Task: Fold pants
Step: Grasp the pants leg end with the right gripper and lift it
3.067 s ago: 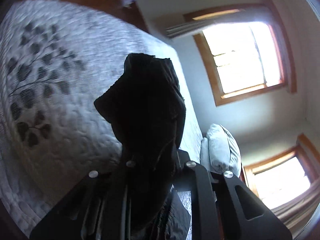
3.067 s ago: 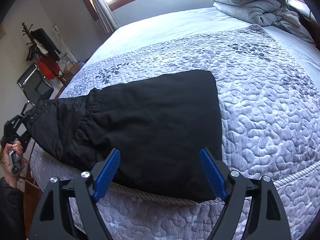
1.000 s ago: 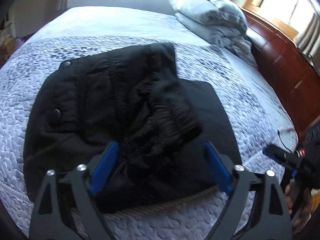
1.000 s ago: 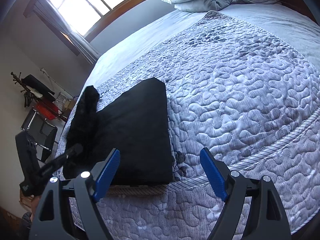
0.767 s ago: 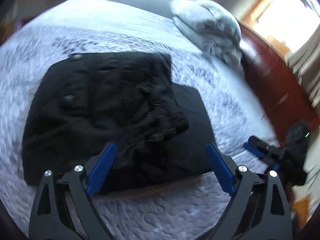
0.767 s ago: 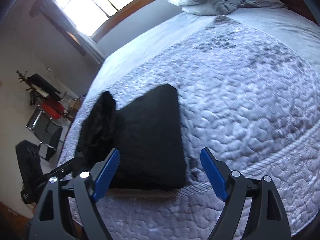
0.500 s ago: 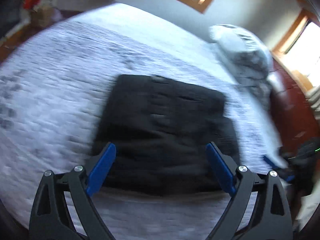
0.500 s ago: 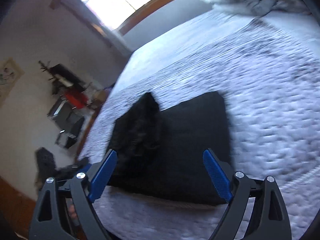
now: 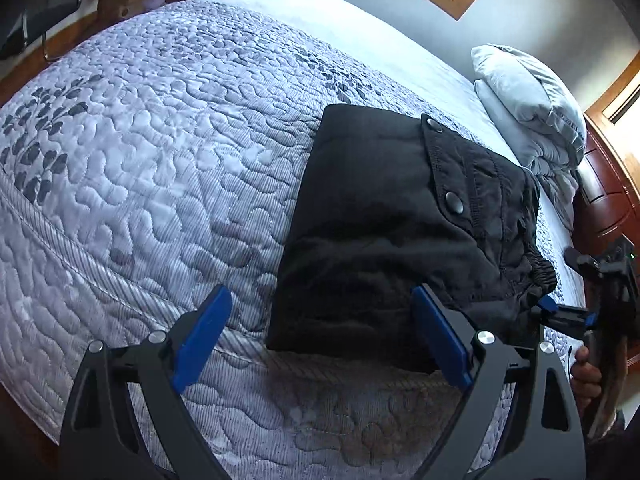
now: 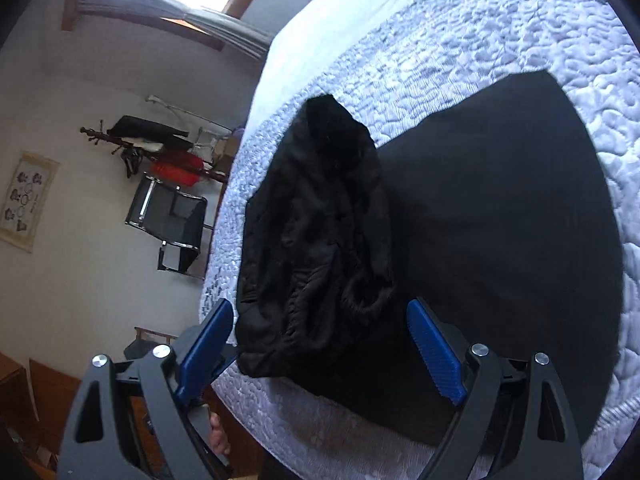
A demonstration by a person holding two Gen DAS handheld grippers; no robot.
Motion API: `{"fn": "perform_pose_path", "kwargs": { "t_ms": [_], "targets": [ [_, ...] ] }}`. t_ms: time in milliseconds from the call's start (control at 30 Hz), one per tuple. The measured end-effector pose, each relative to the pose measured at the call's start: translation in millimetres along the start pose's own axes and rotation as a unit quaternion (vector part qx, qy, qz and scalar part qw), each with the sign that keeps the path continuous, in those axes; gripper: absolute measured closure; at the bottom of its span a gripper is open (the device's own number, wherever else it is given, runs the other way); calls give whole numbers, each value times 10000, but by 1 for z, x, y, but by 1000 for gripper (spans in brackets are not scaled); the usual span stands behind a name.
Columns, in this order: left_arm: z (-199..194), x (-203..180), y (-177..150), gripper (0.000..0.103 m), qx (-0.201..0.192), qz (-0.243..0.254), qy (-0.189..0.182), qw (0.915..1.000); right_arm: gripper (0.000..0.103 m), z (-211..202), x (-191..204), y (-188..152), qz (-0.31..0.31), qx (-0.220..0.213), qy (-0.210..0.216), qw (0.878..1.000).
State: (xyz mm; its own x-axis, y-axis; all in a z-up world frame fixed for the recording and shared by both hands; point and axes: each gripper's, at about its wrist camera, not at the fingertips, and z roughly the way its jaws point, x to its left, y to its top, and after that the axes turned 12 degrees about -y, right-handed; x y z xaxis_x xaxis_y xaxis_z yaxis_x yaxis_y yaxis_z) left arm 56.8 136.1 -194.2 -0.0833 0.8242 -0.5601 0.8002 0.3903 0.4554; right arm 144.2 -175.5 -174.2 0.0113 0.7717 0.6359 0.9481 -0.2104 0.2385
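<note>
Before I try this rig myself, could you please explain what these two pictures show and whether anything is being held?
There is no robot here: a person holds a two-finger gripper in each hand, with a fisheye camera on each looking along its blue-padded fingers. One picture comes from the left gripper, the other from the right gripper. Both sets of jaws stand wide apart, holding nothing. On the pale quilted bedspread lie the black pants, folded into a compact stack with the gathered waistband on top. A folded grey duvet sits at the head of the bed. The right gripper also shows at the left view's right edge.
</note>
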Motion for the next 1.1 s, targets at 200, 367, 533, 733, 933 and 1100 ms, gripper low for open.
{"fn": "perform_pose_path", "kwargs": {
  "t_ms": [200, 367, 533, 733, 933, 1100],
  "targets": [
    [0, 11, -2, 9, 10, -214, -77, 9997, 47, 22, 6, 8, 17, 140, 37, 9999],
    [2, 17, -6, 7, 34, -304, -138, 9994, 71, 26, -4, 5, 263, 67, 369, 9989],
    [5, 20, -7, 7, 82, -404, -159, 9990, 74, 11, 6, -2, 205, -54, 696, 9974],
    [1, 18, -8, 7, 55, -430, -129, 9990, 76, -7, 22, 1, 122, -46, 1040, 9945],
    [-9, 12, -4, 7, -26, -473, -239, 9986, 77, -32, 35, 2, 14, -72, 1449, 9894],
    [-20, -3, 1, 7, -147, -366, -392, 9985, 77, -59, 41, 5, -50, -215, 1647, 9861]
  ]
}}
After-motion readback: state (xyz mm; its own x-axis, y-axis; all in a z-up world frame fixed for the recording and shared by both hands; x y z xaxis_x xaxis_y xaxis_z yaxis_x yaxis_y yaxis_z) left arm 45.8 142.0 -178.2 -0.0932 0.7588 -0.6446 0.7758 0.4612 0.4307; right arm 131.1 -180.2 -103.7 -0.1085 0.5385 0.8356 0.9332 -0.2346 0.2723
